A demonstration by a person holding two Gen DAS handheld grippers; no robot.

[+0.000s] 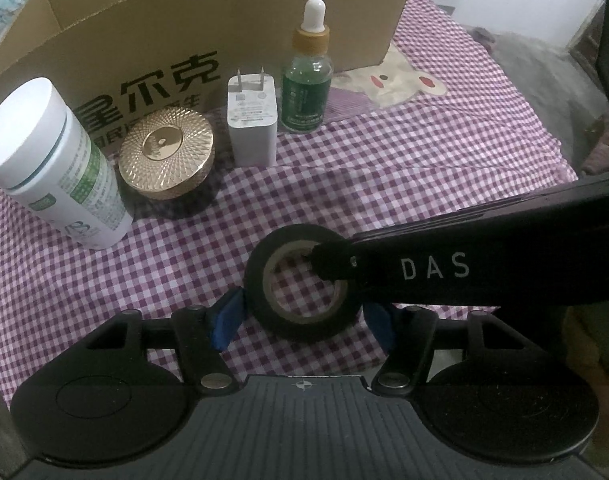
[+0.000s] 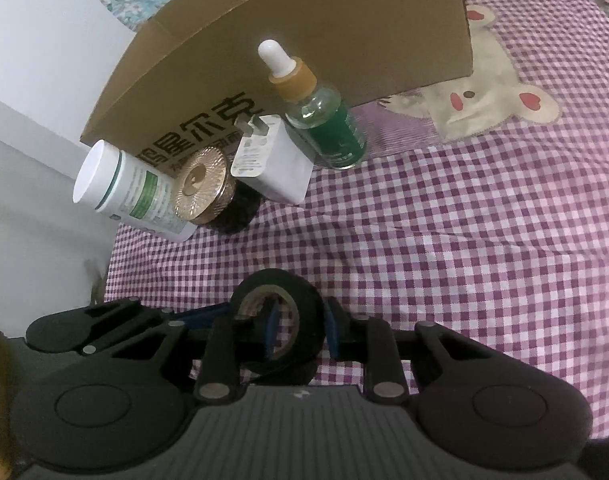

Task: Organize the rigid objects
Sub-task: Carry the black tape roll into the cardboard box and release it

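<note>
Black tape roll (image 1: 302,280), gold jar (image 1: 166,154), green dropper bottle (image 1: 307,92), purple-checked cloth (image 1: 404,168).

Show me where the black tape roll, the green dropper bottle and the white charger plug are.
black tape roll (image 1: 260,276): left wrist view, left side of the ring.
green dropper bottle (image 1: 307,96): left wrist view, green label.
white charger plug (image 1: 251,136): left wrist view, front face.

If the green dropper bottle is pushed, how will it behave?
The green dropper bottle stands tall on a narrow base on soft checked cloth, so it probably tips easily. It looks like glass, likely fragile. Lying down, its round body would probably roll.
</note>
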